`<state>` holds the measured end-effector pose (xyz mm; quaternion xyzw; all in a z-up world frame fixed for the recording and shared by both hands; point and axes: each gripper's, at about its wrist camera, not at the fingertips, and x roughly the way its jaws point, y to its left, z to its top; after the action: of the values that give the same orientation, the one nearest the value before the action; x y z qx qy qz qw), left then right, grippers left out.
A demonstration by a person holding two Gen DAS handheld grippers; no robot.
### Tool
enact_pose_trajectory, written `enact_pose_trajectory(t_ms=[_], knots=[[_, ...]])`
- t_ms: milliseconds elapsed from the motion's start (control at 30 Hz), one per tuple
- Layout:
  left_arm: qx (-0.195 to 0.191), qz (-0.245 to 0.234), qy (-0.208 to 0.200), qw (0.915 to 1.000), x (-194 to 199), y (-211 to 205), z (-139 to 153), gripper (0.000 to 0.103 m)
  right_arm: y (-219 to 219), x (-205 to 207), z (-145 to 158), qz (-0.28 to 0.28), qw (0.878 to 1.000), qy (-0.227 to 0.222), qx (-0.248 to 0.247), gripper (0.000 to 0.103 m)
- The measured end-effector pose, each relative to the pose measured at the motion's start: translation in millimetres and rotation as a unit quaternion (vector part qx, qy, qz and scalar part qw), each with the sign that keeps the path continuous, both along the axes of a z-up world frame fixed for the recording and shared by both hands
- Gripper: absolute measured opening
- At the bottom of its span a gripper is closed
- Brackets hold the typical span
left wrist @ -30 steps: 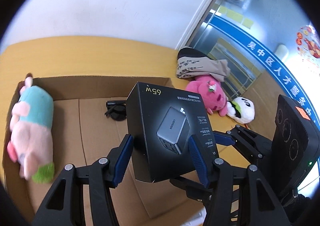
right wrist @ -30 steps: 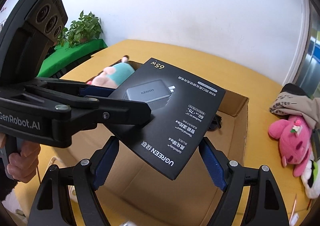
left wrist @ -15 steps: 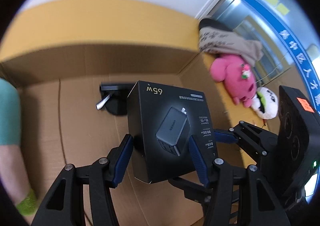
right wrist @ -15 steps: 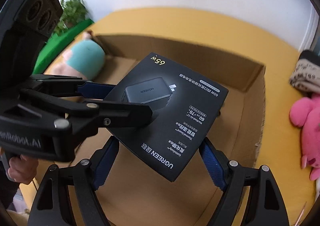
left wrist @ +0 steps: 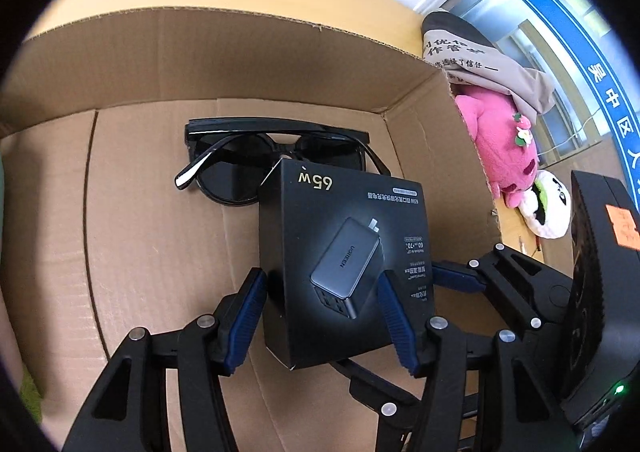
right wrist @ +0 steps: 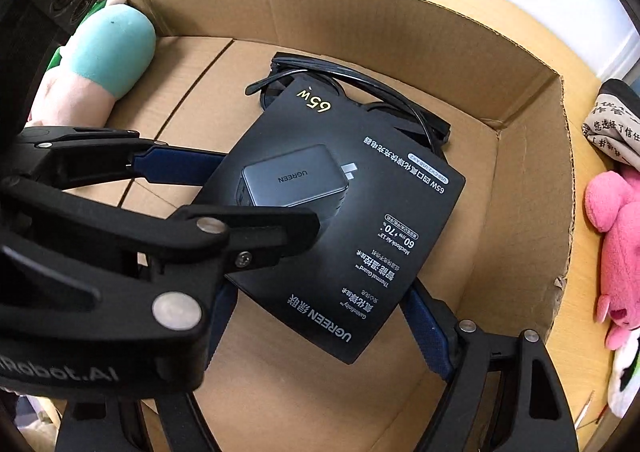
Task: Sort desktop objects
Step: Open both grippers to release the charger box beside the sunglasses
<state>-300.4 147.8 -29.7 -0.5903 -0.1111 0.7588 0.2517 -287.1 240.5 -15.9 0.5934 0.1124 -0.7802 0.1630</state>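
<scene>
While both grippers pinch it, the black charger box hangs low inside the cardboard box, over the floor toward its far right corner.

Item: charger box, flat, face up; long axis runs away from the left gripper, whose blue pads press its two long sides. The right gripper closes on the near end, at an angle to the left one.

Beyond it: black sunglasses, folded, by the far wall; the charger box's far corner overlaps them. Whether it touches them I cannot tell. Judgement: setting down calls for clearing the sunglasses.

Left wrist view alone shows the left pads bearing on the sides. Right wrist view alone shows the teal-and-pink plush toy at the left wall, and the free floor between it and the charger box.
</scene>
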Motion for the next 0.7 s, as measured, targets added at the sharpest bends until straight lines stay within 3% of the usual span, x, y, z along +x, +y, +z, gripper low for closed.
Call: enact_pose_trajectory(t_ms=[67, 133, 200, 300, 333, 400, 467, 600, 700], knots=[[0.009, -0.001, -0.012, 0.9999, 0.5, -2.4, 0.7, 0.055, -0.8, 6.4, 3.6, 0.002, 1.000, 0.003, 0.012, 0.086], [0.004, -0.001, 0.003, 1.0000, 7.5, -7.6, 13.9, 0.055, -6.1, 21.9, 15.0, 0.014, 0.998, 0.031, 0.047, 0.098], [0.002, 0.005, 0.041, 0.9991, 21.8, -20.8, 38.2, 0.055, -9.3, 45.8, 33.3, 0.028, 0.994, 0.076, 0.076, 0.102], [-0.015, 0.025, 0.120, 0.9923, 58.8, -45.2, 81.3, 0.059, -6.9, 82.8, 62.8, 0.026, 0.989, 0.131, 0.070, 0.102], [-0.027, 0.034, 0.151, 0.9876, 76.6, -53.7, 95.1, 0.062, -7.9, 98.8, 73.4, 0.023, 0.986, 0.151, 0.061, 0.102], [-0.053, 0.059, 0.206, 0.9754, 110.8, -66.6, 114.8, 0.080, -10.3, 127.5, 94.1, 0.009, 0.981, 0.192, 0.036, 0.103], [-0.089, 0.099, 0.255, 0.9576, 148.7, -76.9, 128.3, 0.081, -15.2, 156.7, 109.7, -0.013, 0.973, 0.228, 0.007, 0.103], [-0.153, 0.142, 0.286, 0.9352, 204.1, -86.9, 129.3, 0.081, -27.6, 215.2, 125.2, -0.064, 0.946, 0.312, -0.061, 0.103], [-0.164, 0.164, 0.287, 0.9294, 236.5, -98.0, 119.1, 0.081, -39.0, 225.7, 118.8, -0.082, 0.946, 0.300, -0.086, 0.102]])
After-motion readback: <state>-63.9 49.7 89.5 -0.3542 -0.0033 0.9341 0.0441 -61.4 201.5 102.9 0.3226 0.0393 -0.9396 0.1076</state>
